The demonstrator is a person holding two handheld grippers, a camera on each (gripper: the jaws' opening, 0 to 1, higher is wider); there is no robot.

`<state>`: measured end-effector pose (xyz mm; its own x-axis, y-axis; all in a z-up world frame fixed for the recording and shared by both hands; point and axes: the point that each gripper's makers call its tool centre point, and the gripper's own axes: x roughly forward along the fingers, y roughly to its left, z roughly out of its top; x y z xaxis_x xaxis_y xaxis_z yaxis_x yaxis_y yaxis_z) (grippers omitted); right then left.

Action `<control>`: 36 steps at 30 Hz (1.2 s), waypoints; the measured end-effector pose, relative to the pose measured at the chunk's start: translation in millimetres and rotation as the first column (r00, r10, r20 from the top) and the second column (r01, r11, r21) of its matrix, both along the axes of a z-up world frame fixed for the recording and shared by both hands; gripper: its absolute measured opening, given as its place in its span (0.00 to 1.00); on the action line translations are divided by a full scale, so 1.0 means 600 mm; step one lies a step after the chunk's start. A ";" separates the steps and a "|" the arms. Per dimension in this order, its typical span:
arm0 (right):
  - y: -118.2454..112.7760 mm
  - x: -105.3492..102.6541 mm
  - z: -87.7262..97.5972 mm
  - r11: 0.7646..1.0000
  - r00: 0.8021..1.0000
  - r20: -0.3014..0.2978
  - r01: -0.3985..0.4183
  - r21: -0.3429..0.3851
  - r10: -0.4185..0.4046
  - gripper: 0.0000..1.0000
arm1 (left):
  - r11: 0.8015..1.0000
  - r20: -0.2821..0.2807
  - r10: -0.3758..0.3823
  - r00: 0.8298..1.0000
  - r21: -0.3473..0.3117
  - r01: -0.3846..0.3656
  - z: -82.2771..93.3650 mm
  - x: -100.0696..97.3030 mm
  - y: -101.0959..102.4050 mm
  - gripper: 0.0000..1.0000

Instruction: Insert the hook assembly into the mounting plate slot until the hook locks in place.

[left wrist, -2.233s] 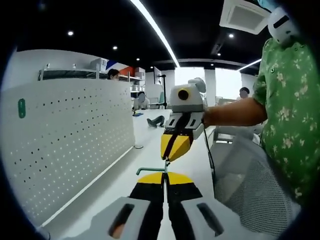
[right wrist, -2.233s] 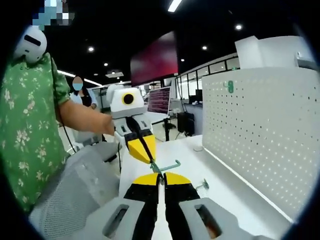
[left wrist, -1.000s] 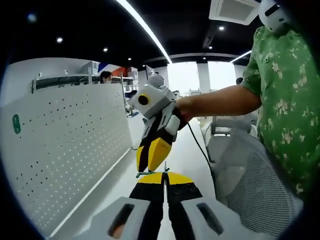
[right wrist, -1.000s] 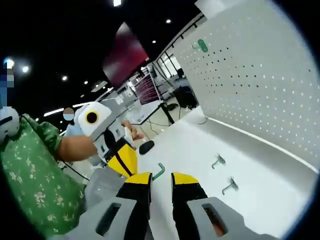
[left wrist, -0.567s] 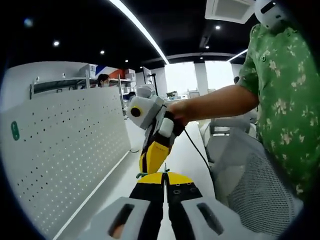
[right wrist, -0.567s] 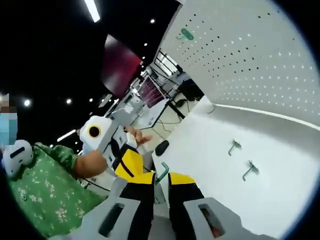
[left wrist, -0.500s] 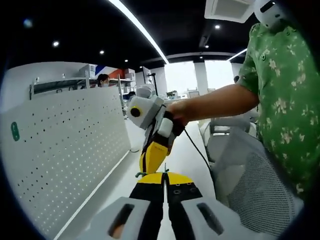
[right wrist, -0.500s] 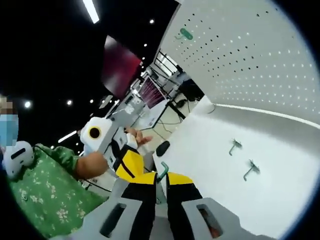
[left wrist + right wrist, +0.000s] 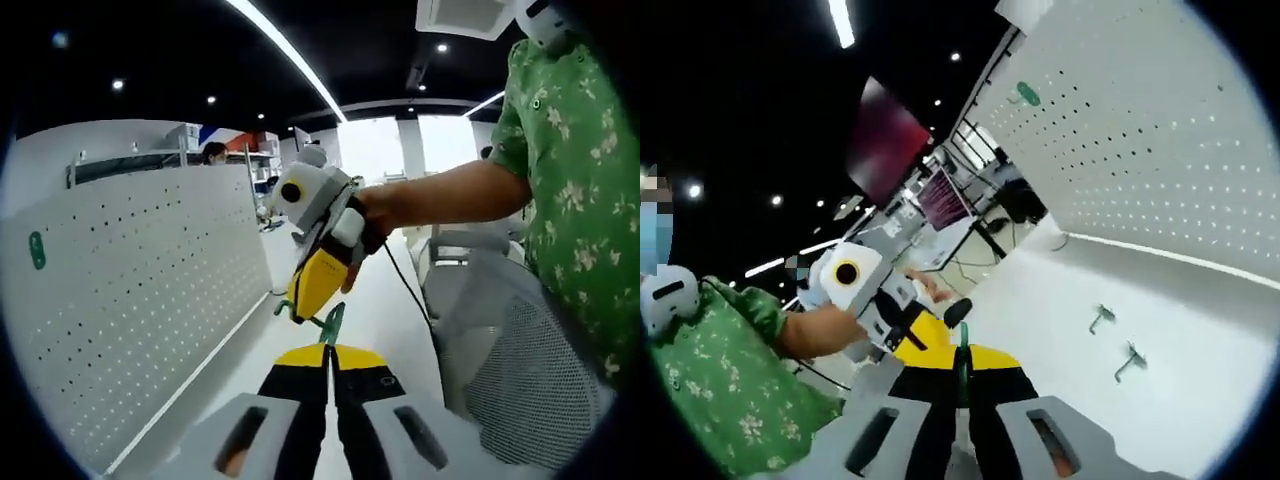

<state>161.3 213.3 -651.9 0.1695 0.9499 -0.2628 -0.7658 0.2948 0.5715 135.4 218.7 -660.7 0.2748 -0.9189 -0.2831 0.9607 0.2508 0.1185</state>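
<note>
Left gripper view: your left tool [image 9: 328, 352] is clamped on the green hook [image 9: 331, 322] at 6 o'clock. Your right tool [image 9: 312, 292] sits just above it, jaws together, touching the hook's far end. Pegboard [image 9: 130, 290] at 9 o'clock.

Right gripper view: your right tool [image 9: 962, 362] pinches the hook [image 9: 962, 362]; two loose hooks [image 9: 1116, 347] lie on the desk [image 9: 1060, 300] at 4 o'clock.

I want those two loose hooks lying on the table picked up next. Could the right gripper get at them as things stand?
Probably not yet: the right gripper is shut on the green hook. The loose hooks lie unobstructed on the table.
</note>
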 end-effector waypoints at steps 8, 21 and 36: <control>0.003 0.024 0.006 0.996 0.989 0.126 0.087 -0.034 -0.082 0.00 | 0.994 -0.086 0.071 0.994 -0.076 -0.078 0.000 0.026 0.004 0.02; 0.001 0.039 0.034 0.989 0.966 0.212 0.140 0.040 -0.146 0.00 | 0.974 -0.267 0.137 0.954 -0.137 -0.179 -0.006 0.045 -0.008 0.08; 0.012 0.029 0.050 0.994 0.917 0.384 0.106 0.032 -0.110 0.00 | 0.953 -0.371 0.146 0.917 -0.197 -0.231 0.008 0.058 -0.005 0.02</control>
